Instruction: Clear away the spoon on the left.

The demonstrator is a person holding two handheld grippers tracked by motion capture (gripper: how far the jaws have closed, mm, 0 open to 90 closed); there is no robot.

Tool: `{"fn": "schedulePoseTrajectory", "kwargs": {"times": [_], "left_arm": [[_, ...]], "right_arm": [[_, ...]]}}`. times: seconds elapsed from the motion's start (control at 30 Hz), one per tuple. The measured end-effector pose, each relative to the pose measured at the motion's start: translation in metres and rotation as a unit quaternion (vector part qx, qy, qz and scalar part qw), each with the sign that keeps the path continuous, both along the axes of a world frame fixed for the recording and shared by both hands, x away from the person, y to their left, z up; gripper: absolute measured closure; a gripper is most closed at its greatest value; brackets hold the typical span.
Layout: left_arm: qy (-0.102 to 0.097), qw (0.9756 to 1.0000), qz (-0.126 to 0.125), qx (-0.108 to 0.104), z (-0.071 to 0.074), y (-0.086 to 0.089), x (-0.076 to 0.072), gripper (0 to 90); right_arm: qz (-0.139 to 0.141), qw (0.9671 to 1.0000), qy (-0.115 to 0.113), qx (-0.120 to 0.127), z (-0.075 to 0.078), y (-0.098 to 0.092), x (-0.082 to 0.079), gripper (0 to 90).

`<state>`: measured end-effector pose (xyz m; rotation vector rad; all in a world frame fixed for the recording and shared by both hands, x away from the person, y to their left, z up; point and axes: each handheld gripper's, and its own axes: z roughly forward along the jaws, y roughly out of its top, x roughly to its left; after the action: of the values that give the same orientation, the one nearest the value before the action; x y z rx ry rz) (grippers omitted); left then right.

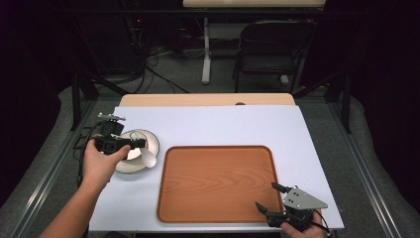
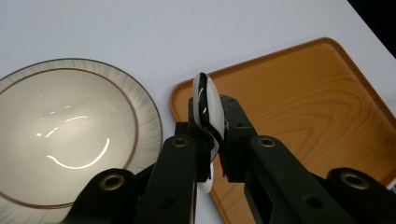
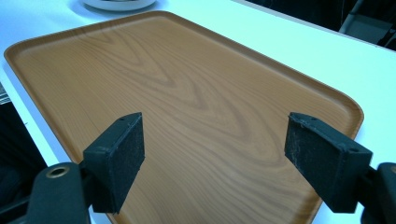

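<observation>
Left gripper view: the left tool pinches a white spoon on edge, with the bowl just to its left and the wooden tray to its right. Over that tray's near corner, the right tool gapes wide, holding nothing.

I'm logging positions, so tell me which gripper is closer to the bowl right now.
Left. The left gripper, shut on a white spoon, hovers at the bowl. The right gripper waits open at the tray's near right corner.
</observation>
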<state>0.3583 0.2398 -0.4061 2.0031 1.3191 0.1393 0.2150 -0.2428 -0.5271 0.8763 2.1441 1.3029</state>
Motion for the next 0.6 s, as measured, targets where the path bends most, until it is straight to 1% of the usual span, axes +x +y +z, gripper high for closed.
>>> {"fn": "schedulePoseTrajectory", "kwargs": {"times": [0.17, 0.3, 0.47, 0.6], "left_arm": [[0.01, 0.9996, -0.026, 0.002, -0.001, -0.013, -0.002, 84.5], [0.019, 0.9987, -0.048, 0.007, -0.001, -0.024, -0.004, 84.5], [0.029, 0.9966, -0.075, 0.016, -0.002, -0.036, -0.006, 84.5], [0.036, 0.9951, -0.09, 0.019, -0.004, -0.045, -0.006, 84.5]], "right_arm": [[0.002, 1.0, -0.003, 0.001, 0.0, 0.0, 0.0, 20.0], [0.002, 1.0, -0.003, 0.003, 0.0, 0.0, 0.0, 20.0], [0.002, 1.0, -0.002, 0.002, 0.0, 0.0, 0.0, 20.0], [0.002, 1.0, -0.001, 0.003, 0.0, 0.0, 0.0, 20.0]]}}
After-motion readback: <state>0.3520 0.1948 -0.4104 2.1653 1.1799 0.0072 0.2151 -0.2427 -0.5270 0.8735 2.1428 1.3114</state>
